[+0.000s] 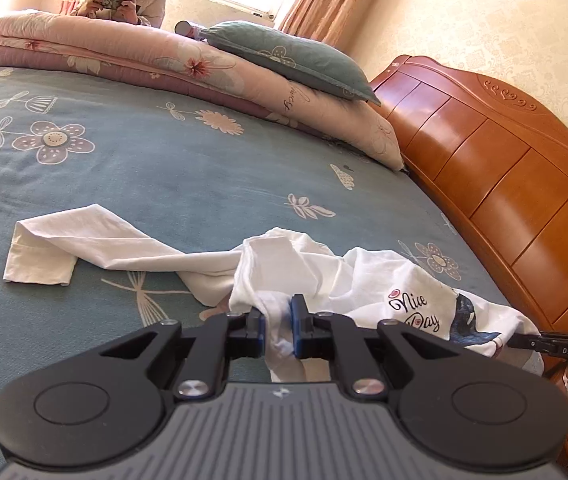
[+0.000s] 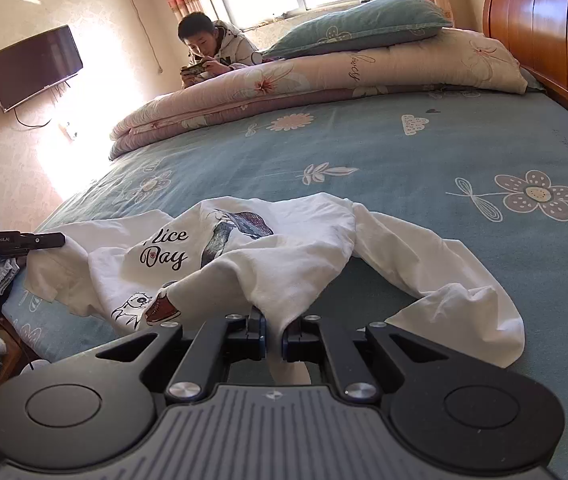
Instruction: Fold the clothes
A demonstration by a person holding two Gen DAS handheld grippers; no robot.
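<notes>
While claw-held, shirt lengthwise between claws

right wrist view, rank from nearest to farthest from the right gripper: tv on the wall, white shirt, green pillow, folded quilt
1. white shirt, clamped in the right gripper, spread on the bed just ahead
2. folded quilt, across the far end of the bed
3. green pillow, lying on top of the quilt, to the right
4. tv, on the far wall, upper left

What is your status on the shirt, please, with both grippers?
Left gripper and right gripper: jaws shut on white shirt. Shirt crumpled, unfolded, one sleeve trailing on bed. Nothing in the way.
</notes>
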